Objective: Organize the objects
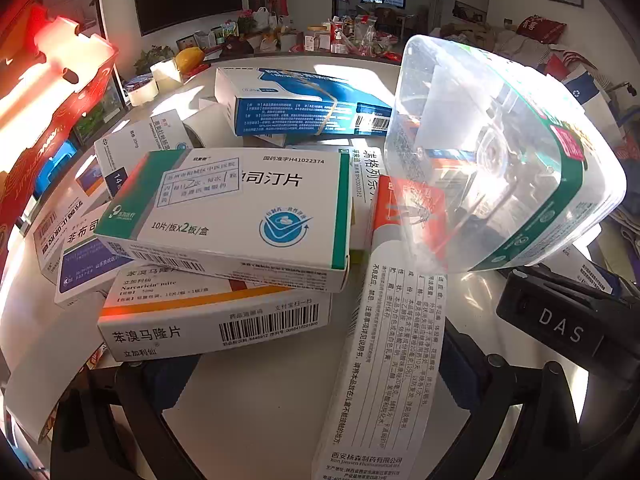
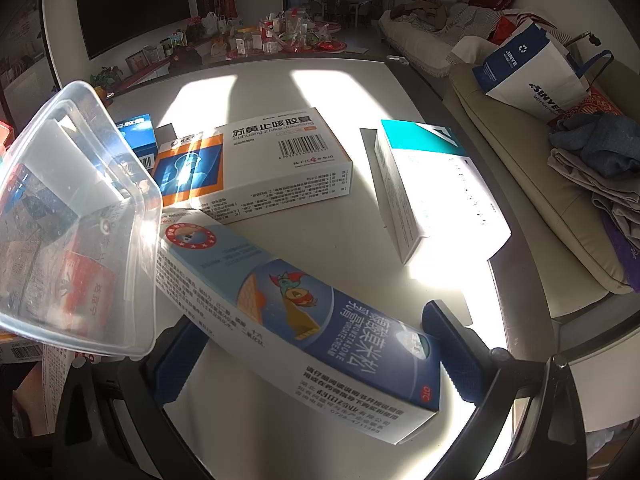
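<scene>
Both tongs stand spread: right gripper (image 2: 320, 364) straddles a blue cream box (image 2: 320, 320) without pinching it; left gripper (image 1: 320, 372) is wide over a long white box (image 1: 384, 360). Beyond lie stacked medicine boxes (image 1: 224, 216) and a tilted clear plastic container (image 1: 500, 152) on the white table (image 2: 320, 92)

Left claw (image 1: 316, 376) spread wide; right claw (image 2: 320, 356) parted, fingers level.
</scene>
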A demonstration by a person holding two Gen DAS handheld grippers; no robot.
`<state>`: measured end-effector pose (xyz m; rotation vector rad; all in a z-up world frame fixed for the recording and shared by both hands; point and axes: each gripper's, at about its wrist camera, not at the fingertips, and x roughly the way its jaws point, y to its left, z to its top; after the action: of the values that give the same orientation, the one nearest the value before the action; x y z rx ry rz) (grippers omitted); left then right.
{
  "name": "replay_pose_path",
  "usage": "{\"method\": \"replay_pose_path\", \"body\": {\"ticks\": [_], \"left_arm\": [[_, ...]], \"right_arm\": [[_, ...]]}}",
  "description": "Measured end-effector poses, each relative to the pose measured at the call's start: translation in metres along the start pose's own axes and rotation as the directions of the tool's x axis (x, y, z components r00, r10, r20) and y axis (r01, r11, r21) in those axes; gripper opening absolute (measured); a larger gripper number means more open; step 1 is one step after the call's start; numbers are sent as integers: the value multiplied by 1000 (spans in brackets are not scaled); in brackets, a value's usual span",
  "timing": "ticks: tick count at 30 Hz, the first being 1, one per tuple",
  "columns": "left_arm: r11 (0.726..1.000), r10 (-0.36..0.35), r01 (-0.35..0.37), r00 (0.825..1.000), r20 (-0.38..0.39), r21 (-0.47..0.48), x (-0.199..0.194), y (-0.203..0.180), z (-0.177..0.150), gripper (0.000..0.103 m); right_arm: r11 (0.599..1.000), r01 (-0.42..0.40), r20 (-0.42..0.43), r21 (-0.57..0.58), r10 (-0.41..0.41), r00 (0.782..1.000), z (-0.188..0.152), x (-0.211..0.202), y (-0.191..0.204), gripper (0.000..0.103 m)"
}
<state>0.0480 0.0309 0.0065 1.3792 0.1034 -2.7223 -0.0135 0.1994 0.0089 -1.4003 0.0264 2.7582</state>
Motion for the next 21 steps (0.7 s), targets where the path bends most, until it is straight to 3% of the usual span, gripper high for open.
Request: {"method": "replay_pose_path", "body": {"ticks": [21], "left_arm": [[1000,1,-1,1000,1,-2,-1,1,-5,103]], "right_arm": [[1000,0,0,0,0,1000,0,-1,1,103]]}}
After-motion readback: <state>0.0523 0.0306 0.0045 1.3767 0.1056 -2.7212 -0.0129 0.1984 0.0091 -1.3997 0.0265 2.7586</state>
